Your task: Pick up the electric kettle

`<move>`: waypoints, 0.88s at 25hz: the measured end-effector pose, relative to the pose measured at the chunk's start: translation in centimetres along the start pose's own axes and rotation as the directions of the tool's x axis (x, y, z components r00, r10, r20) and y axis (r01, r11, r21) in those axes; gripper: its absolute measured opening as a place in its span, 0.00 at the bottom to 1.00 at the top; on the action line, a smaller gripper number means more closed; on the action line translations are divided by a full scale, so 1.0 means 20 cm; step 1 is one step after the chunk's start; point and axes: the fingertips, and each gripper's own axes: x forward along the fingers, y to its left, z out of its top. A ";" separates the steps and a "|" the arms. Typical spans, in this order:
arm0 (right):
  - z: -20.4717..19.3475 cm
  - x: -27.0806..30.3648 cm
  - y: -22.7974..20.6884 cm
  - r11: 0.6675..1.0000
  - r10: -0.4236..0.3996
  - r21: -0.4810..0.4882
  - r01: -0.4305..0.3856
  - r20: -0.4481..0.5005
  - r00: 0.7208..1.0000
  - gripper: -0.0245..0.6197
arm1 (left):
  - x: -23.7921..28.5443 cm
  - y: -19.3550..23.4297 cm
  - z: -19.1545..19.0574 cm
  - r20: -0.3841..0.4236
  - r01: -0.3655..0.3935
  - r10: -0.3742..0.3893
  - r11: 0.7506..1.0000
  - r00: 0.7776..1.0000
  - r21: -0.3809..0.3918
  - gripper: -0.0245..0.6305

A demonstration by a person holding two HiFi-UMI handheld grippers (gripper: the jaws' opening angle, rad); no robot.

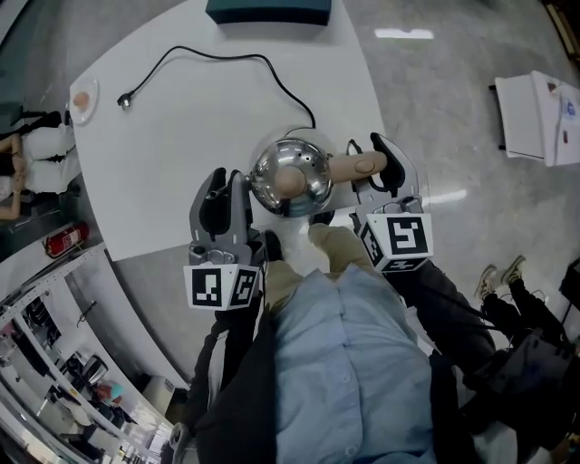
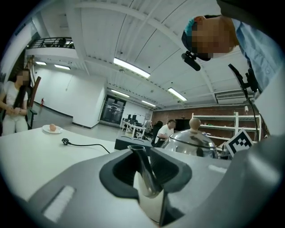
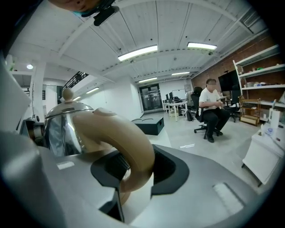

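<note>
Kettle stands at the near edge of the white bench, right in front of you, between your two grippers. I cannot tell whether its base is resting on the bench or just clear of it.

Your right tongs are clamped on the tan handle. In the right gripper view the handle's curve fills the gap between the jaws, with the steel body just to its left.

Your left tongs are closed on the thin metal spout on the kettle's other side. The spout stands upright between the jaws, and the domed lid with its knob shows behind to the right.

A black cord runs from the kettle across the bench to a plug lying loose near a small plate. A dark box sits at the far edge.
</note>
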 end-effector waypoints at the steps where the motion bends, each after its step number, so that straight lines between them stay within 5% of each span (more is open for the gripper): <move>1: 0.00 0.01 0.00 1.000 0.001 -0.011 -0.001 -0.001 1.000 0.27 | 0.00 0.00 0.00 -0.003 -0.007 0.007 1.000 1.000 0.004 0.16; 10: 0.07 -0.03 0.02 0.998 0.021 -0.058 -0.020 0.007 1.000 0.25 | -0.03 -0.02 0.09 0.007 -0.018 0.018 1.000 1.000 0.002 0.15; 22: 0.56 -0.36 0.21 0.998 0.019 -0.055 -0.012 0.124 0.992 0.25 | -0.28 -0.19 0.67 0.155 0.025 -0.037 0.997 0.987 0.080 0.15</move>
